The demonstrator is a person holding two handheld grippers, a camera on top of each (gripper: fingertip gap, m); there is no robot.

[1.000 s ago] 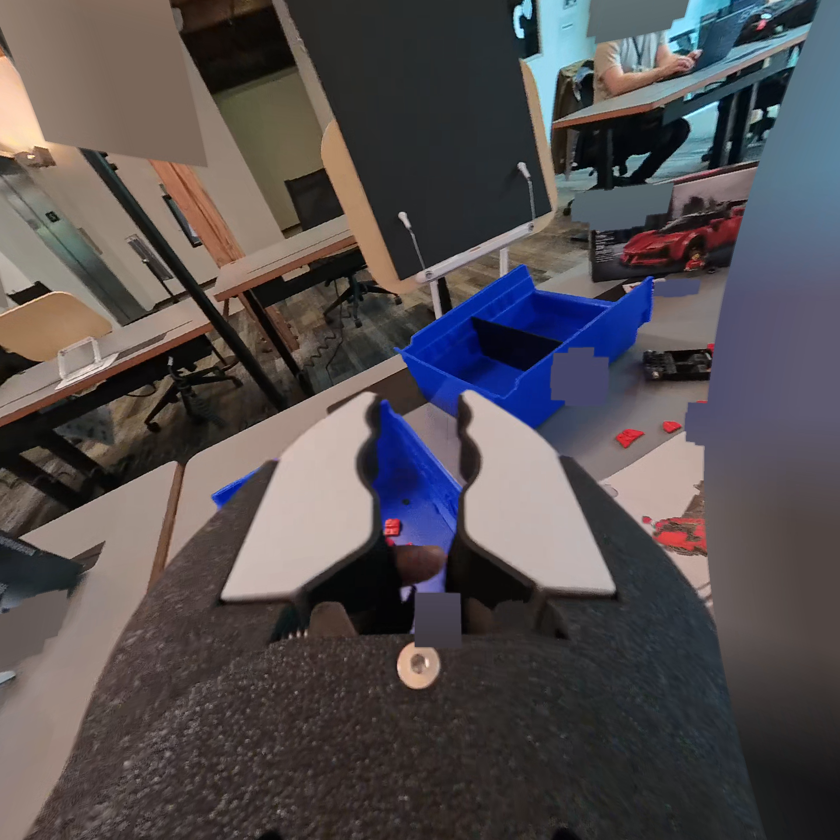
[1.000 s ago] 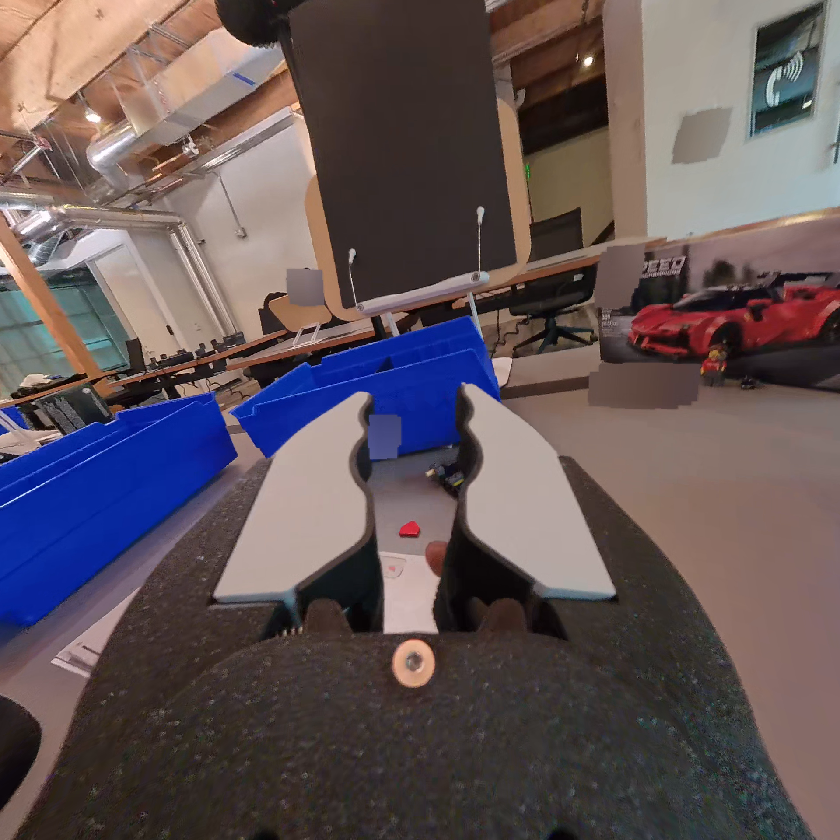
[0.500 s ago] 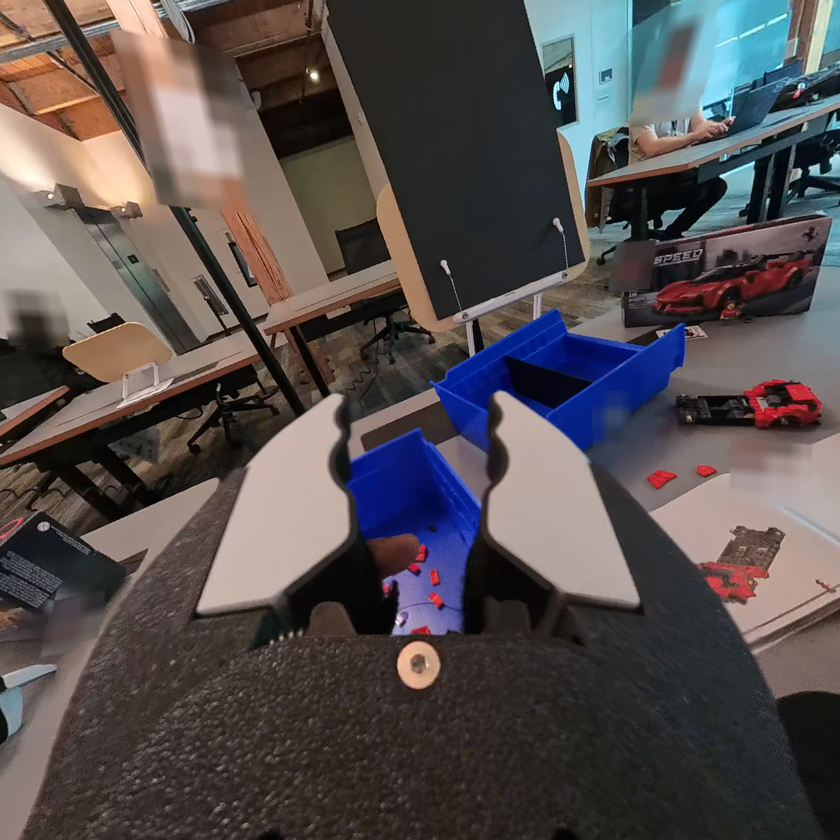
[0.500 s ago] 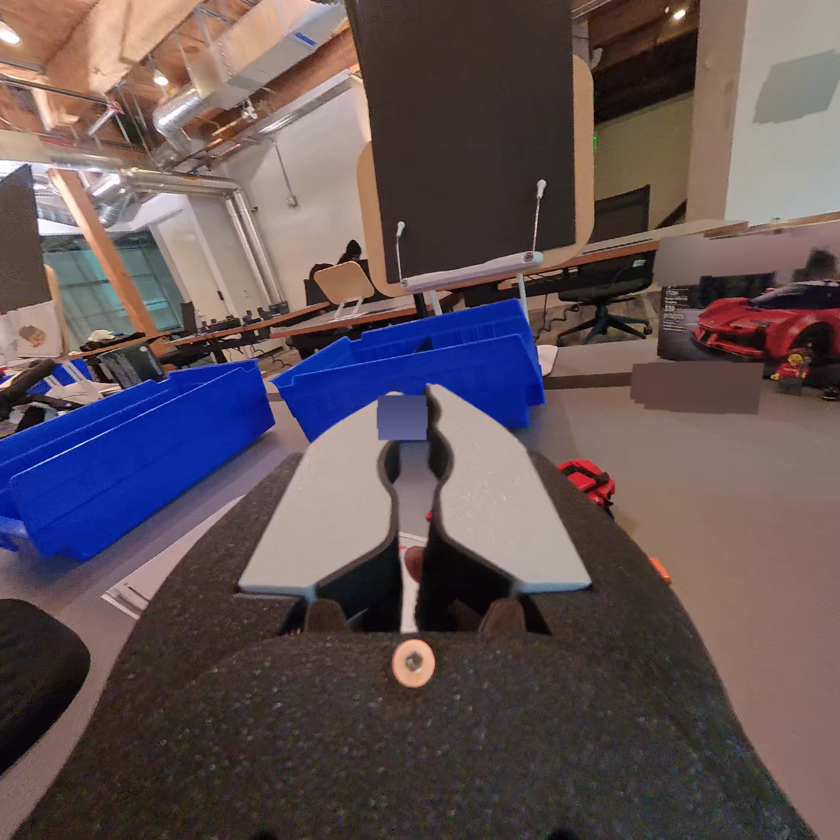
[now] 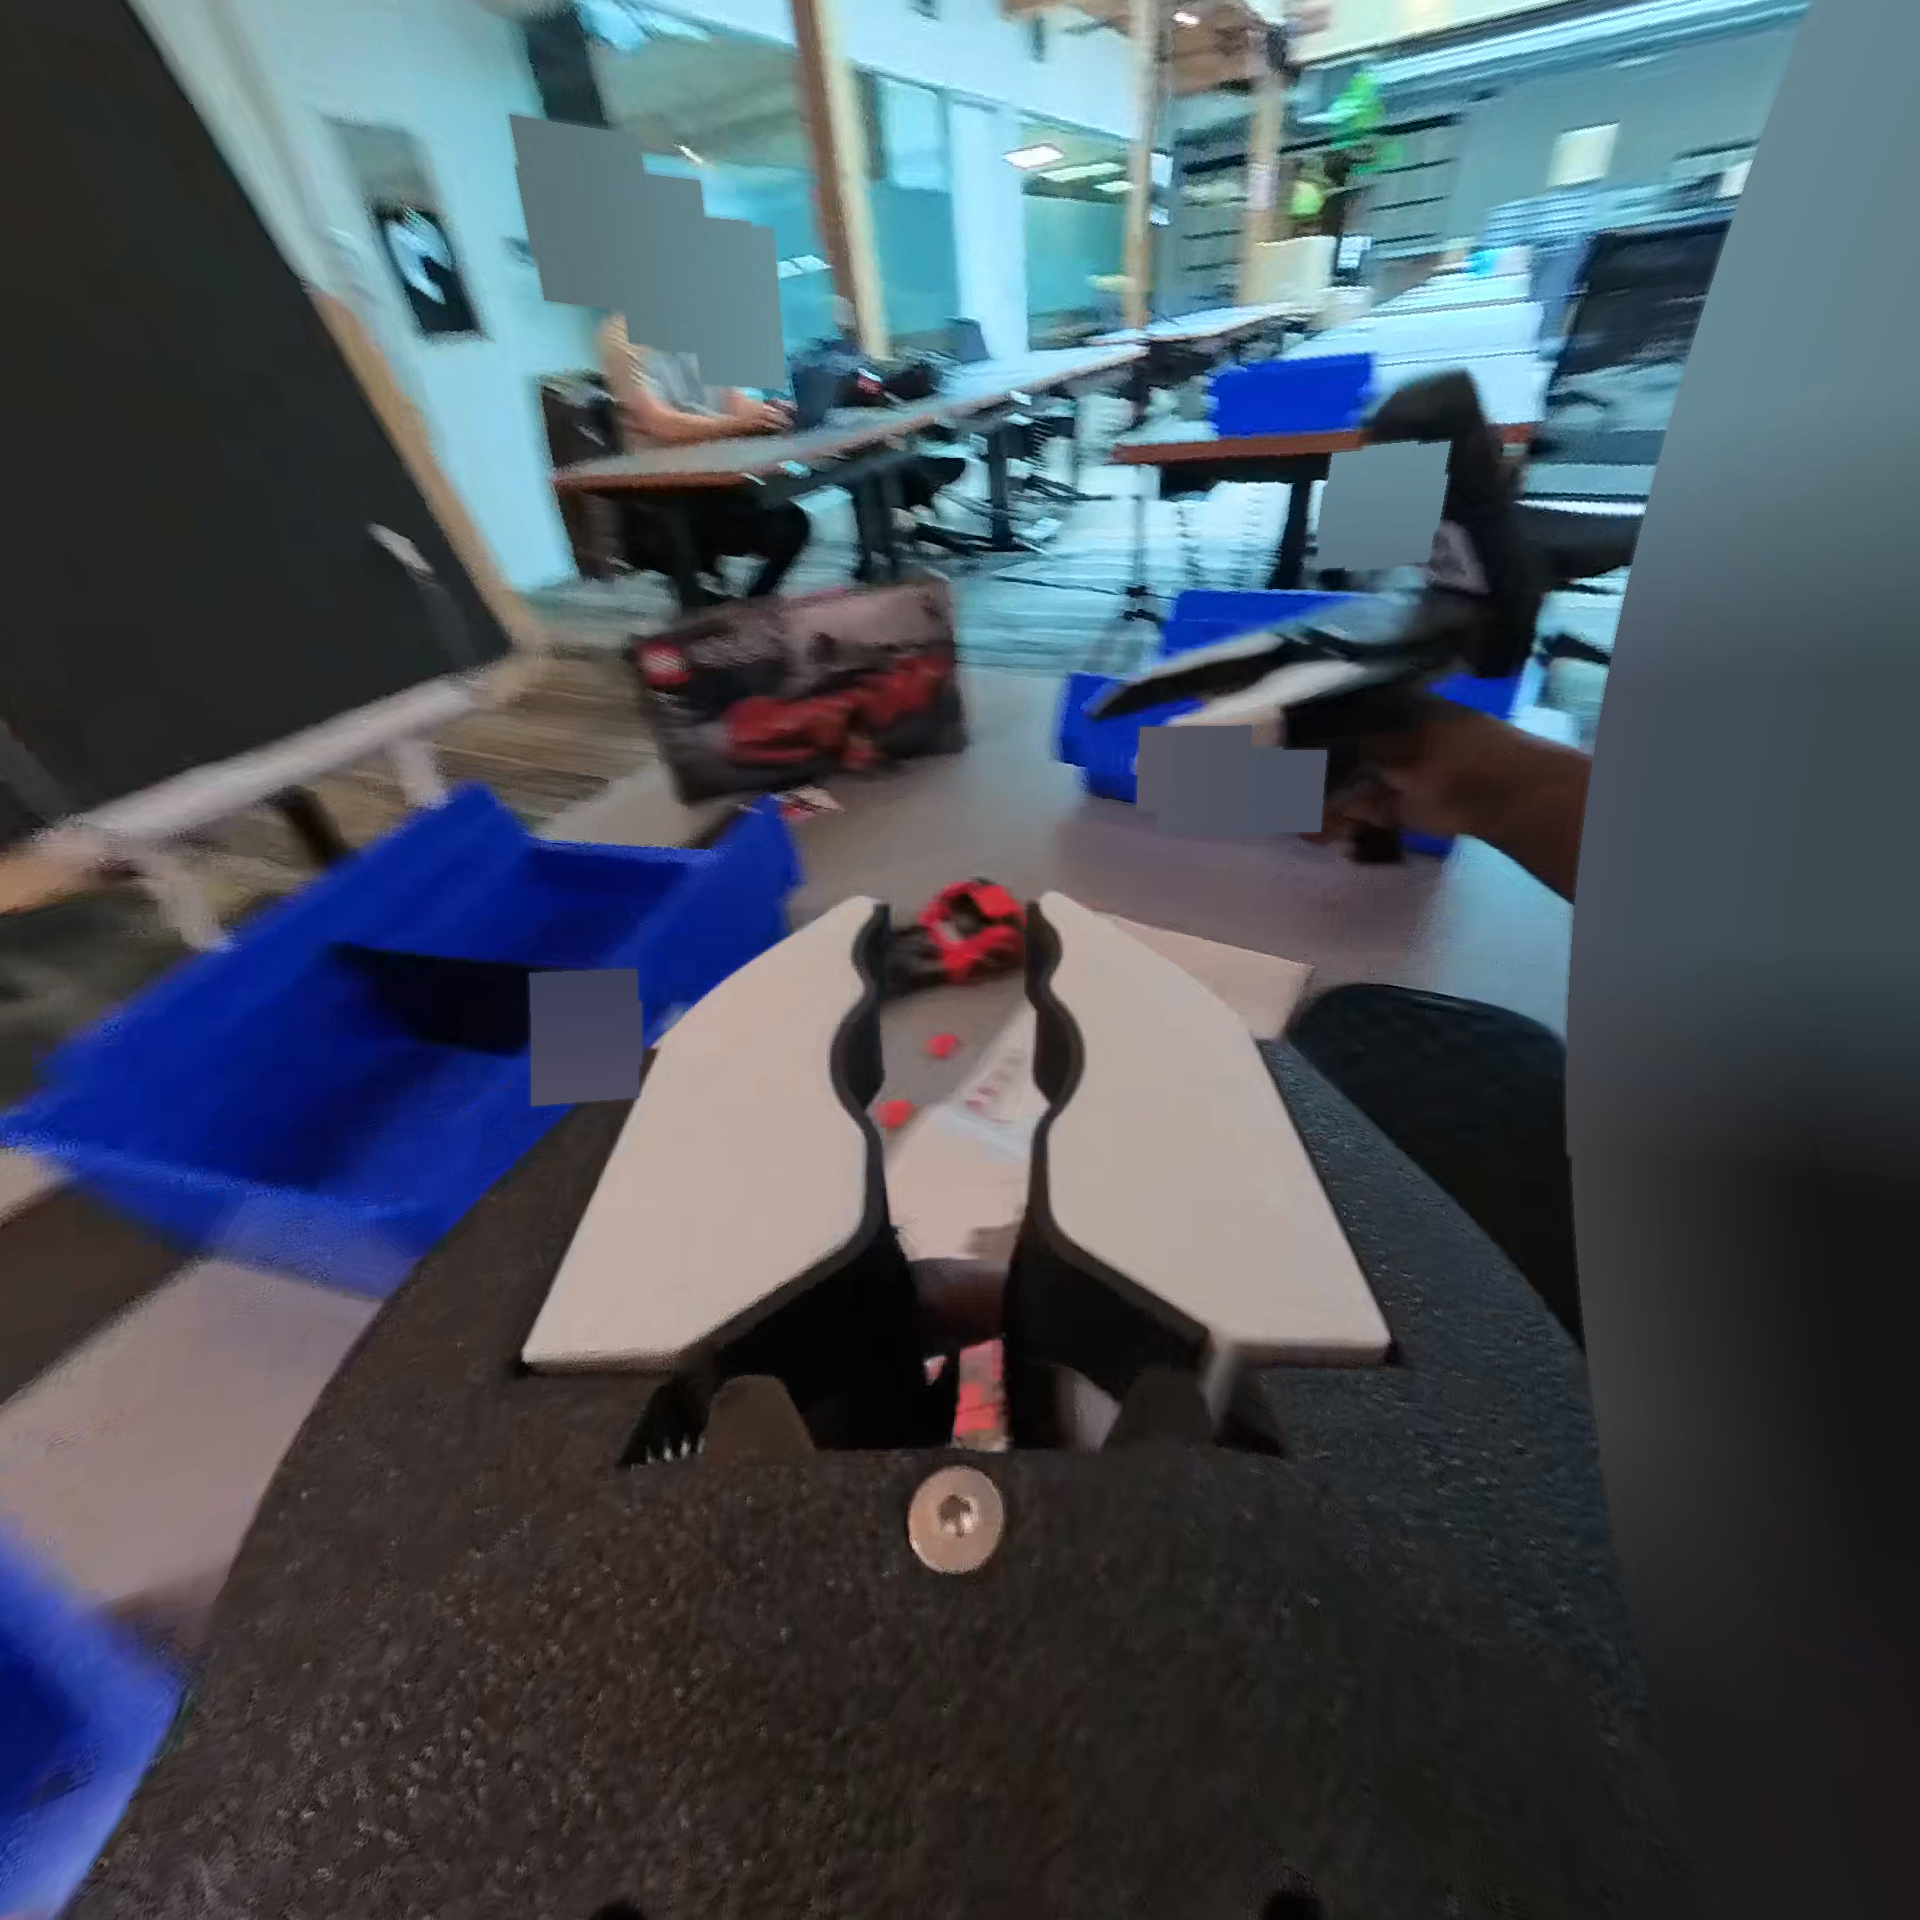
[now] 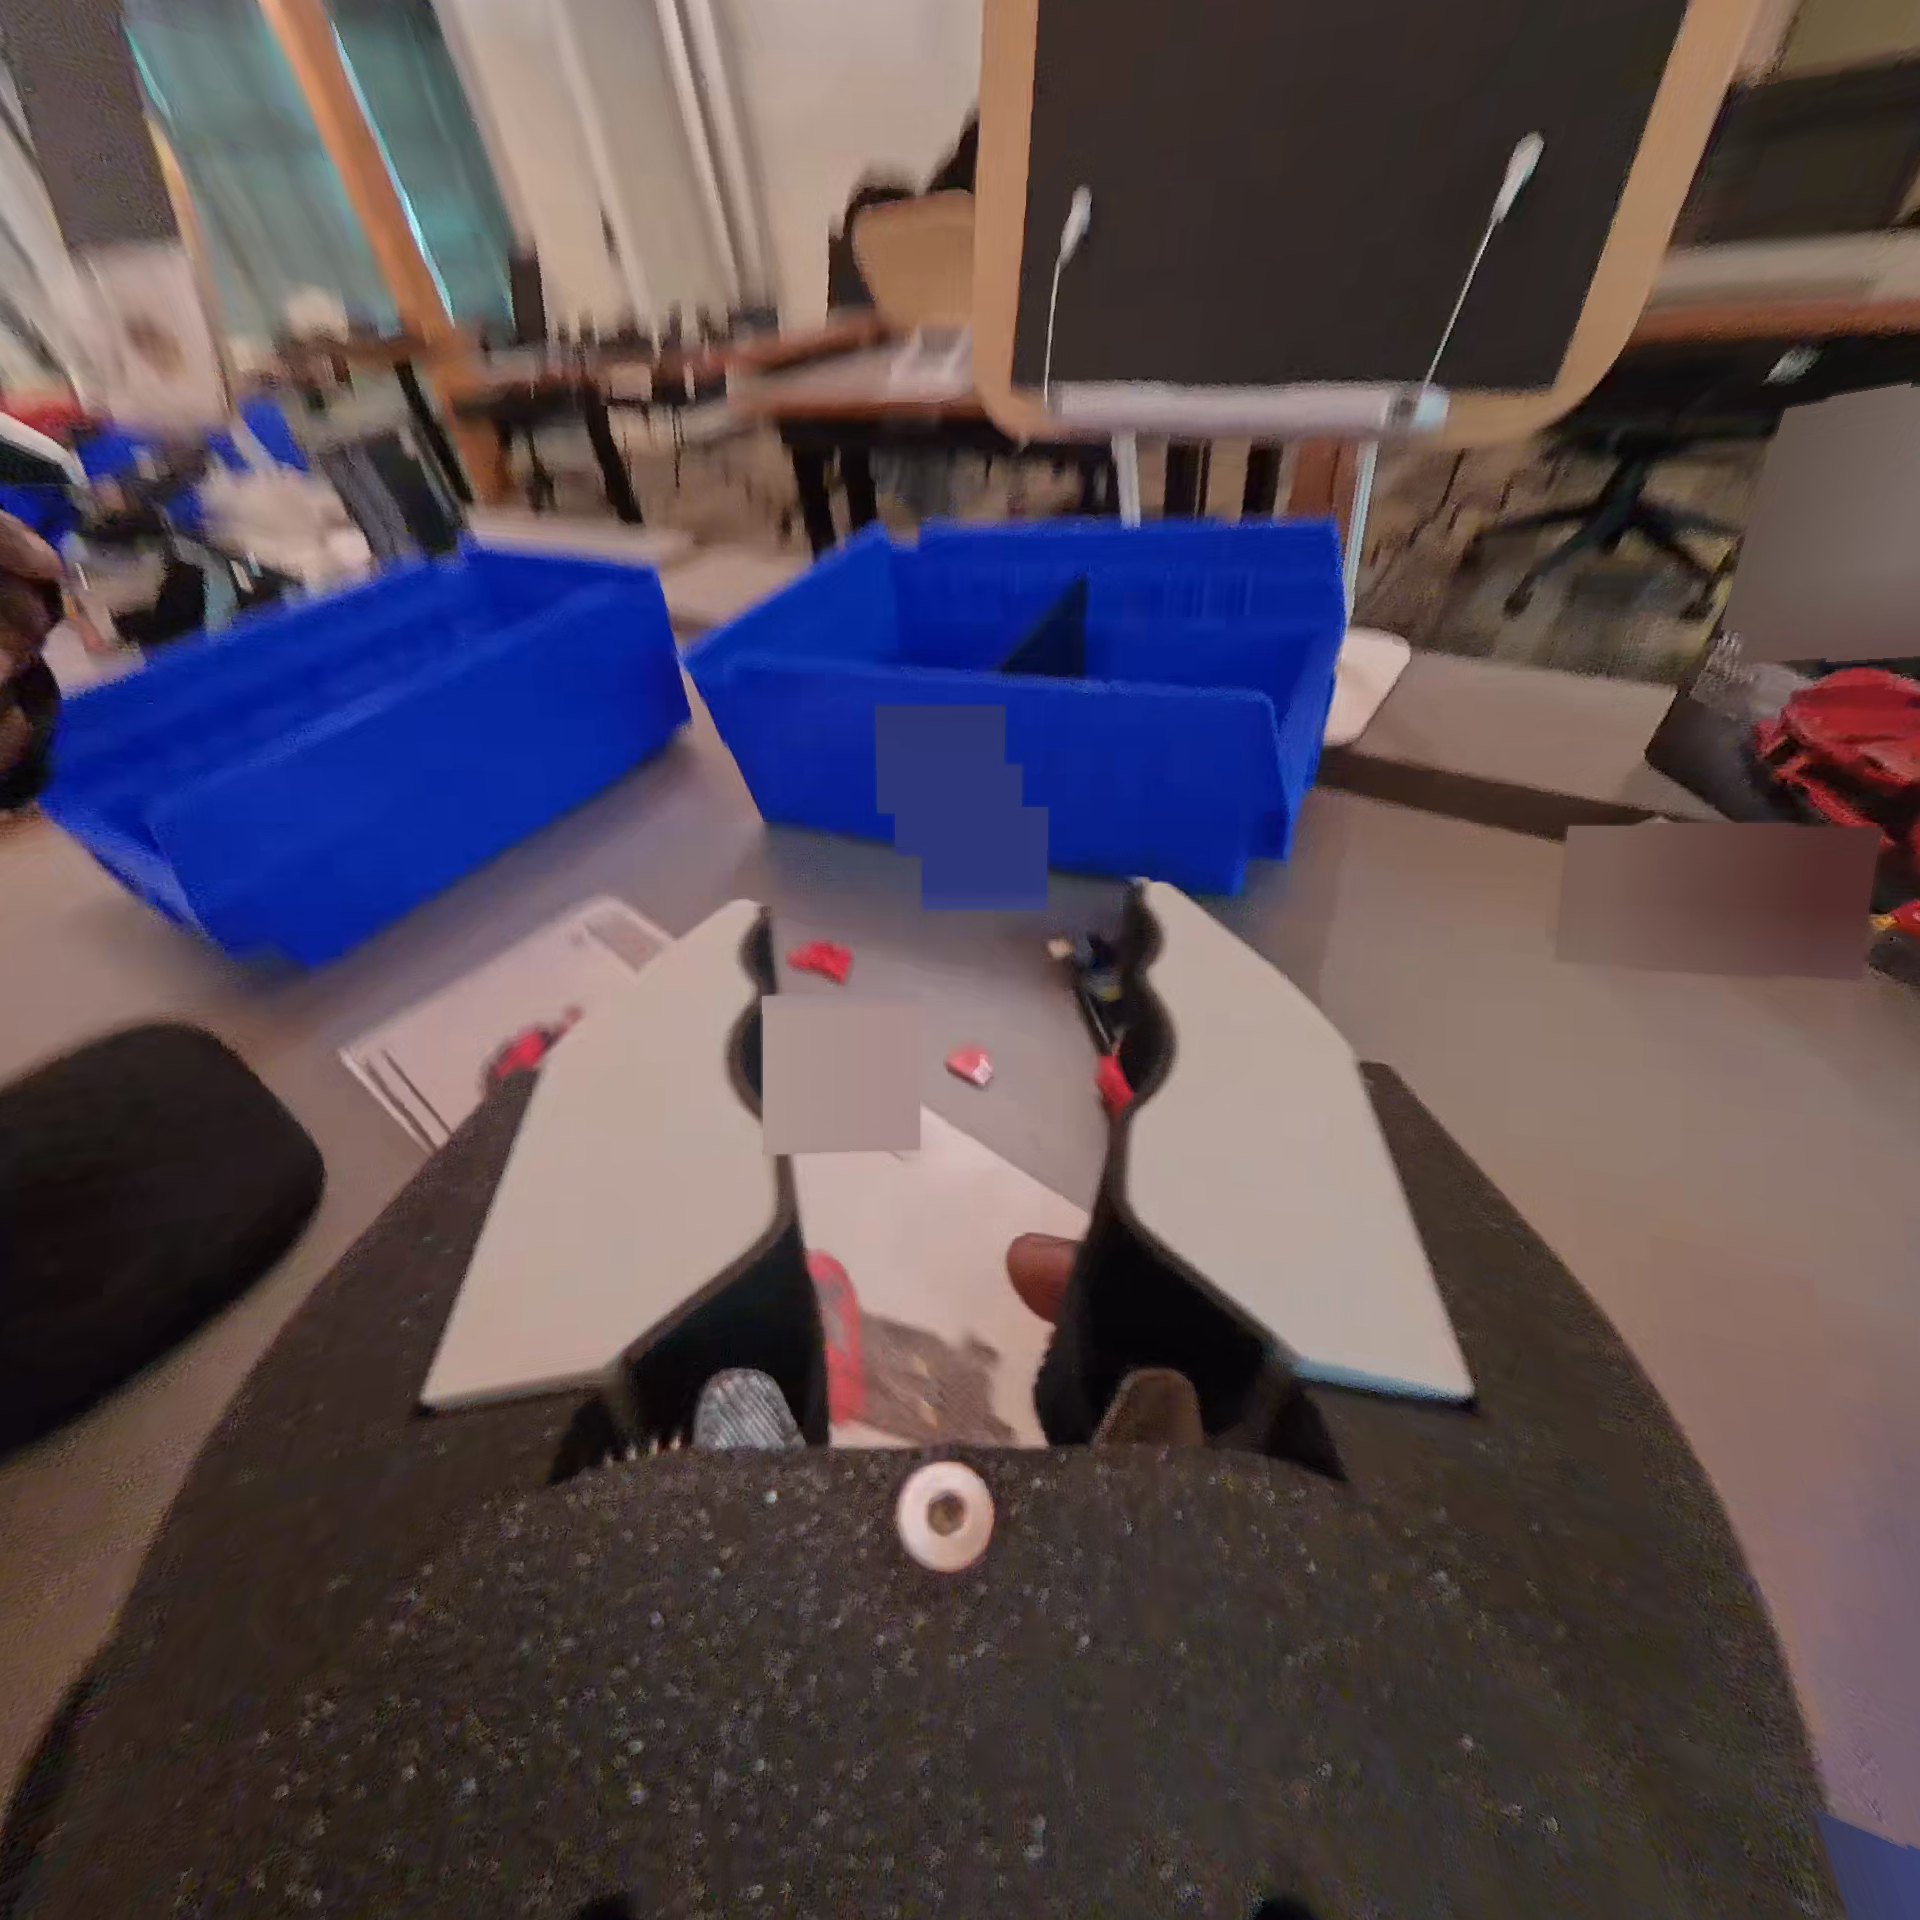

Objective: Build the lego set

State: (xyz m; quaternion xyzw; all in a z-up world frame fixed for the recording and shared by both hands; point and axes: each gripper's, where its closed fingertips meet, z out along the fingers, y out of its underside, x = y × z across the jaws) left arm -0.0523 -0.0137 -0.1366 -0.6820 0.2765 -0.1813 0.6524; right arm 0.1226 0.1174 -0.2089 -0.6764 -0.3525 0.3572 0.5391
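A partly built red and black lego car (image 5: 961,935) sits on the grey table (image 5: 1091,862), just beyond the tips of my left gripper (image 5: 956,914), which is open and empty. Two small red pieces (image 5: 943,1044) lie between the fingers' line and the instruction booklet (image 5: 966,1153). My right gripper (image 6: 951,914) is wide open and empty above the booklet (image 6: 914,1226). Loose red pieces (image 6: 821,958) lie ahead of it. A dark end of the car (image 6: 1096,977) shows by the right finger. The picture is blurred.
Two blue bins (image 6: 364,748) (image 6: 1039,707) stand behind the pieces. The lego box (image 5: 810,707) stands upright at the back. The right gripper (image 5: 1112,701), held by a hand (image 5: 1455,779), shows far right with another blue bin (image 5: 1101,748) behind it.
My left gripper has swung right, from over a blue bin to face the car. My right gripper, nearly shut half a second ago, has opened wide and tilted down toward the booklet.
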